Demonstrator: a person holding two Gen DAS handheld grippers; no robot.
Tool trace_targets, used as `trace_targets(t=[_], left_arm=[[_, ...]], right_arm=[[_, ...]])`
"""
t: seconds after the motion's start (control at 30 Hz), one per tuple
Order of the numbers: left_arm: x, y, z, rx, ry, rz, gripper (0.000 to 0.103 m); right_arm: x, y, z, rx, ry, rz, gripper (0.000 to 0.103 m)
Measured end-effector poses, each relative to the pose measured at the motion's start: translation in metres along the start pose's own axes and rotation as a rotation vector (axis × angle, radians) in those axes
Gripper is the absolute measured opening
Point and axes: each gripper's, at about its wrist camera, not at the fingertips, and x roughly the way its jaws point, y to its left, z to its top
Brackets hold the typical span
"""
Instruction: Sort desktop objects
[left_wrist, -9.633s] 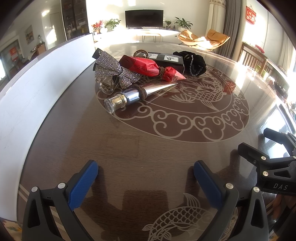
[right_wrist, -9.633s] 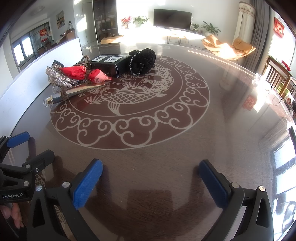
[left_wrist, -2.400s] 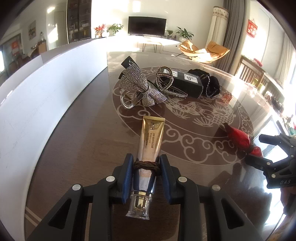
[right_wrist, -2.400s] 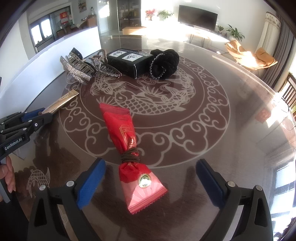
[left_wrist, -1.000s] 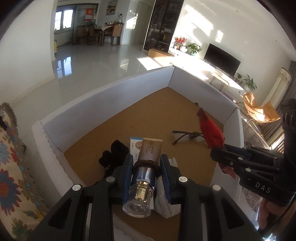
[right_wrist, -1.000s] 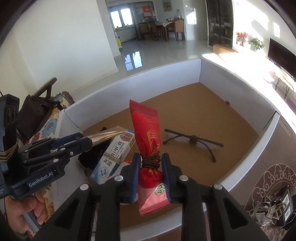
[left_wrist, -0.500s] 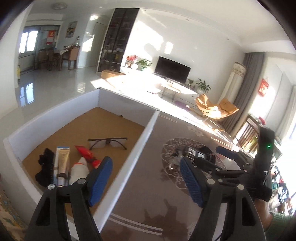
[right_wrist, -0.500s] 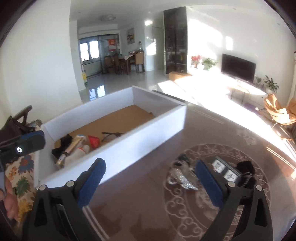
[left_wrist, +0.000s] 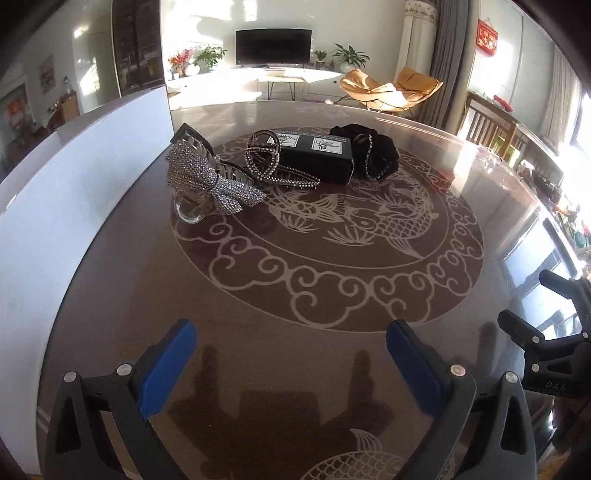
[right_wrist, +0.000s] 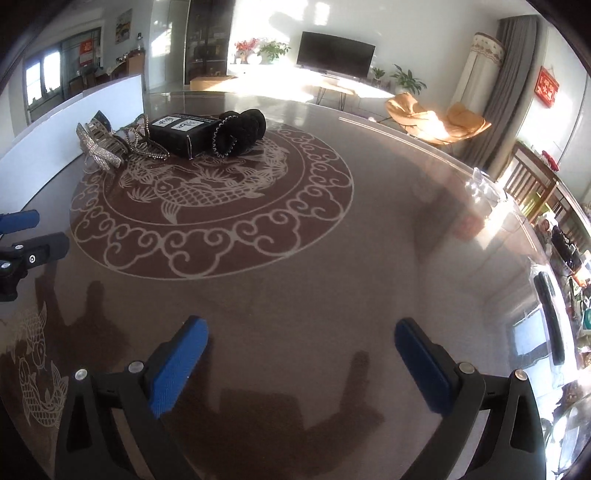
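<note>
I am holding the left gripper (left_wrist: 290, 363) over the dark glass table (left_wrist: 295, 314), its blue pads standing wide apart and still spreading, with only bare tabletop between them. The right gripper (right_wrist: 301, 356) is hanging the same way, fingers spread wide and empty over the table's printed fish-and-cloud medallion (right_wrist: 210, 199).

Far ahead of the left gripper, and a little to its left, I am seeing the remaining objects lying in one cluster. Nearest is a hair clip with a rhinestone bow (left_wrist: 210, 181), silver and glittering, sitting on a clear plastic claw. Just beyond it and to the right, a second hair clip (left_wrist: 267, 158) studded with small beads is lying against a black rectangular box (left_wrist: 314, 157) that carries two white labels on its top. Touching the box's right end is a black fluffy scrunchie (left_wrist: 373, 151) with a thin beaded trim.

From the right gripper, the same group is sitting far ahead and well off to the left: the bow clip (right_wrist: 98, 149), the beaded clip (right_wrist: 142, 142), the box (right_wrist: 183, 131) and the scrunchie (right_wrist: 240, 127), all touching or nearly so.

A white box wall (left_wrist: 74, 177) is running along the table's edge to the left of the left gripper, close beside the bow clip. At the right edge of the left wrist view the other gripper's black frame is showing.
</note>
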Motion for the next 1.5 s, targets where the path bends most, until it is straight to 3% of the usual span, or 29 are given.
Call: trace_targets(t=[0.13,0.23,0.37,1.5], left_arm=[[0.019,-0.003,0.01,0.062,0.033,0.045,0.103],[0.022,0.001,0.014,0.055,0.029,-0.003,0.103],[0.022,0.004,0.013,0.064,0.027,-0.005,0.103],[0.022,0.004,0.013,0.065,0.027,-0.006,0.103]], right_arm=[[0.006,0.004,0.007,0.01,-0.003,0.016,0.101],[0.011,0.004,0.007,0.018,0.013,0.022,0.103],[0.019,-0.013,0.004,0.106,0.051,0.134,0.103],[0.02,-0.007,0.003,0.098,0.051,0.121,0.103]])
